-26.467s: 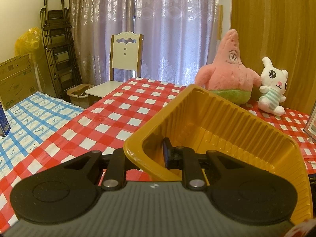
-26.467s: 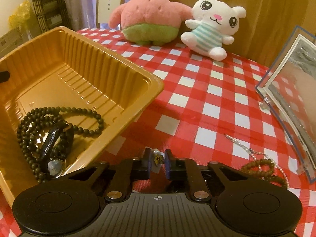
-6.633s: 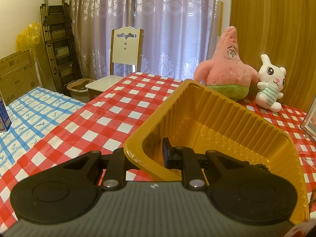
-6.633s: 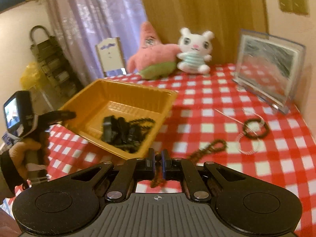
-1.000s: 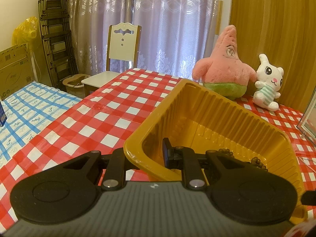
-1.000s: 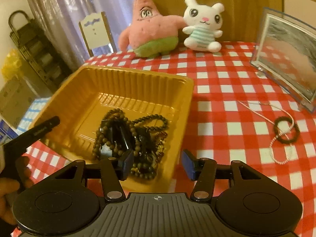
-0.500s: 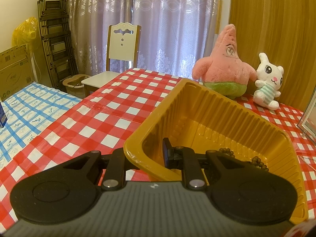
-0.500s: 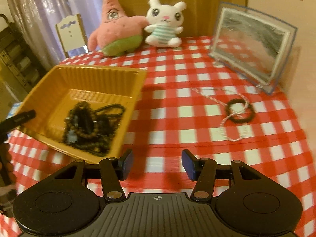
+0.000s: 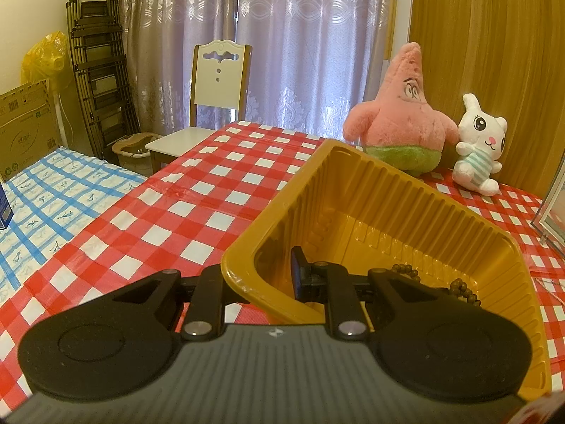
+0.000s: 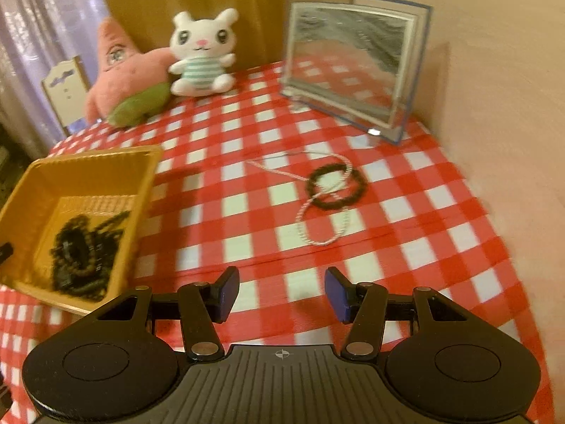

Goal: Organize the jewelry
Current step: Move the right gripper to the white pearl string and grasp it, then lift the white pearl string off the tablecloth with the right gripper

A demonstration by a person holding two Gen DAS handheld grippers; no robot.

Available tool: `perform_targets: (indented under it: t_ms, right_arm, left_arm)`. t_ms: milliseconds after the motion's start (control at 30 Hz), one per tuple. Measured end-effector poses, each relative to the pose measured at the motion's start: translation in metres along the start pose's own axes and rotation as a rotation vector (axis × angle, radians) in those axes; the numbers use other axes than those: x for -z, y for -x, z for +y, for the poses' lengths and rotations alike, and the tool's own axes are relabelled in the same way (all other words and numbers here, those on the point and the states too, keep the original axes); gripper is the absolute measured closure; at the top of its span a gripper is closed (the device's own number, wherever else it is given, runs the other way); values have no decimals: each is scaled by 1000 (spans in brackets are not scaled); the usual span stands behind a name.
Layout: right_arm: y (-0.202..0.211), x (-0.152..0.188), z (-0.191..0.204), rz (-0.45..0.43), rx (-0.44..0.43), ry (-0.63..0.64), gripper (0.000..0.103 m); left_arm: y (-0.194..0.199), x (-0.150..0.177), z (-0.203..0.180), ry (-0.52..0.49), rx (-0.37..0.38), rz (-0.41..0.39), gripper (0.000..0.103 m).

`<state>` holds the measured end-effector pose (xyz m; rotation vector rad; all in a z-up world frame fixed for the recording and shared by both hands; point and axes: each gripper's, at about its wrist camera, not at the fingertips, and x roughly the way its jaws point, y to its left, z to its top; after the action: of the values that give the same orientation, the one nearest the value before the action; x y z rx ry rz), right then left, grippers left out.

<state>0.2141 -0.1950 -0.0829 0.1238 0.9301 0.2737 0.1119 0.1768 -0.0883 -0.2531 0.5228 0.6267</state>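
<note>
The right hand-held gripper (image 10: 280,291) has swung away from the yellow tray (image 10: 141,190), its jaws wide and empty, and now faces the dark bead bracelet (image 10: 335,187) and pale chain necklace (image 10: 323,212) lying ahead of it on the worktop (image 10: 423,212). A tangle of dark beads (image 10: 81,247) already sits in the tray off to its left. The left hand-held gripper (image 9: 261,277) stays clamped on the tray's near corner. These two pieces look like the last to collect.
</note>
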Motion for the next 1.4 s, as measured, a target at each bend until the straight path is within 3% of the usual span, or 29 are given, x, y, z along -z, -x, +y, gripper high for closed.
perform_targets:
  t_ms: [200, 300, 533, 700, 1167, 1200, 1333, 1400]
  right_arm:
    - [-4, -3, -11, -42, 5, -17, 50]
    - [-9, -8, -13, -61, 7, -1, 61]
    - [-30, -24, -26, -78, 4, -42, 73]
    - [-50, -40, -36, -90, 2, -85, 75]
    - [-106, -64, -46, -60, 103, -156, 75]
    - [-108, -65, -46, -63, 107, -164, 77]
    - [-111, -67, -46, -56, 92, -149, 100]
    - [-108, -65, -45, -64, 73, -149, 102]
  left_arm:
    - [0, 1, 1, 1, 0, 4, 85]
    - [0, 1, 1, 0, 0, 2, 85]
    - [-1, 2, 2, -2, 2, 5, 85]
    - [-1, 2, 1, -3, 1, 7, 85]
    - [-3, 3, 3, -13, -10, 8, 86]
    - [-3, 4, 3, -27, -17, 3, 86]
    - [-3, 6, 7, -27, -11, 7, 86]
    - [-3, 6, 7, -24, -12, 5, 86]
